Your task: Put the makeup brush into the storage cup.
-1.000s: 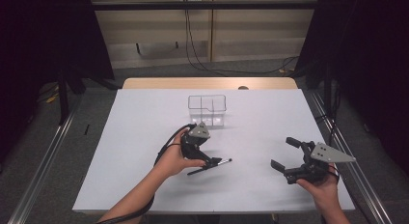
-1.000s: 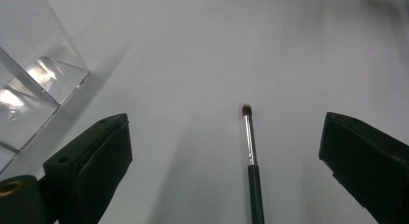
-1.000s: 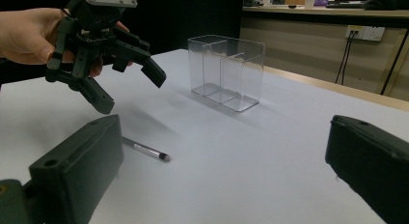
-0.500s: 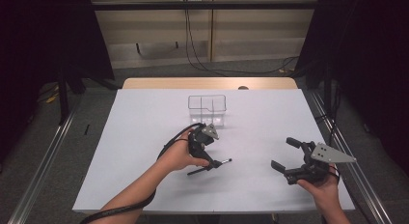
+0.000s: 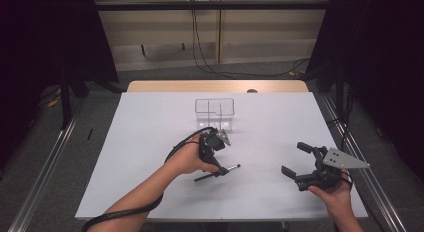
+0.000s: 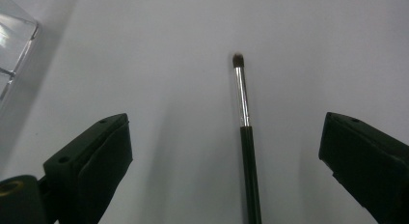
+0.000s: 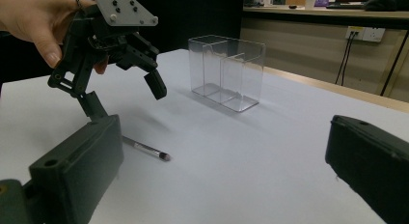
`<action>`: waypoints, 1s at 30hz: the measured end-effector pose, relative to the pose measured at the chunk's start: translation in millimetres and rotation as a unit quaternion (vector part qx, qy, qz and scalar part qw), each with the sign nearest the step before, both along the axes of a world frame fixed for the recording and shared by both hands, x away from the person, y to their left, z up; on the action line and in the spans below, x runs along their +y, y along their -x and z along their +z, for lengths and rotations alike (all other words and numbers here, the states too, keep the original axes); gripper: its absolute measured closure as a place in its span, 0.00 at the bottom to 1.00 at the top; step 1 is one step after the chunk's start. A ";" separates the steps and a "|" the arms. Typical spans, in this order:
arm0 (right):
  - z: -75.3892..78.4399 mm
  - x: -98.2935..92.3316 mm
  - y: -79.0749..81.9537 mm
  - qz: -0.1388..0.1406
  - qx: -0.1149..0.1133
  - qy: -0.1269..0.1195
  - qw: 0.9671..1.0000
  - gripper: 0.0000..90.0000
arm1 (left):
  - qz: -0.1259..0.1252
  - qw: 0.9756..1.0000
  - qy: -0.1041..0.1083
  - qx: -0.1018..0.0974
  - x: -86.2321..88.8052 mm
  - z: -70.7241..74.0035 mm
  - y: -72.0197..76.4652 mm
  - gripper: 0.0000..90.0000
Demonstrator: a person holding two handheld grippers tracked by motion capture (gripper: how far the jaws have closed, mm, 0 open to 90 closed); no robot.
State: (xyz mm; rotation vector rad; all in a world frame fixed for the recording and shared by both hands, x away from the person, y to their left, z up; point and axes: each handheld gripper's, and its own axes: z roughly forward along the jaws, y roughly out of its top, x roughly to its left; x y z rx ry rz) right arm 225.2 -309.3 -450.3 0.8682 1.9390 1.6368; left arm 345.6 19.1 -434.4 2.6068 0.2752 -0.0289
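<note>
In the high view, the left hand-held gripper (image 5: 216,162) covers the middle of the makeup brush (image 5: 218,172), so there one sees just its two ends. In the left gripper view the lower end of the brush handle is cut off by the bottom edge, and a corner of the clear organizer (image 6: 12,45) is cut off at the left. The colour of the bristles is hard to make out; they look dark.

There is one brush, one organizer and two hand-held grippers. The brush lies flat on the white worktop (image 5: 150,142), in front of the organizer and apart from it. The left hand-held gripper hangs over the brush with its jaws wide apart, one on each side of the handle, and they do not touch it. The right hand-held gripper (image 5: 300,159) is well apart at the right side of the worktop, its jaws also apart and holding nothing.

The organizer has several compartments; in the right gripper view I see nothing inside them.
</note>
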 end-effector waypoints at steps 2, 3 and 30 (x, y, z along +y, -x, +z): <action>0.0 0.1 -0.2 -0.001 0.000 -0.001 1.000 0.00 | 0.000 1.000 -0.008 -0.001 -2.2 1.4 0.0 0.05; 0.1 0.1 -0.2 0.000 0.000 -0.001 1.000 0.00 | 0.000 1.000 -0.010 -0.002 -3.0 1.7 -0.1 0.05; 0.7 -1.4 -0.3 -0.001 -0.001 -0.001 1.000 0.00 | 0.009 0.998 -0.037 0.042 -15.2 4.4 2.6 0.35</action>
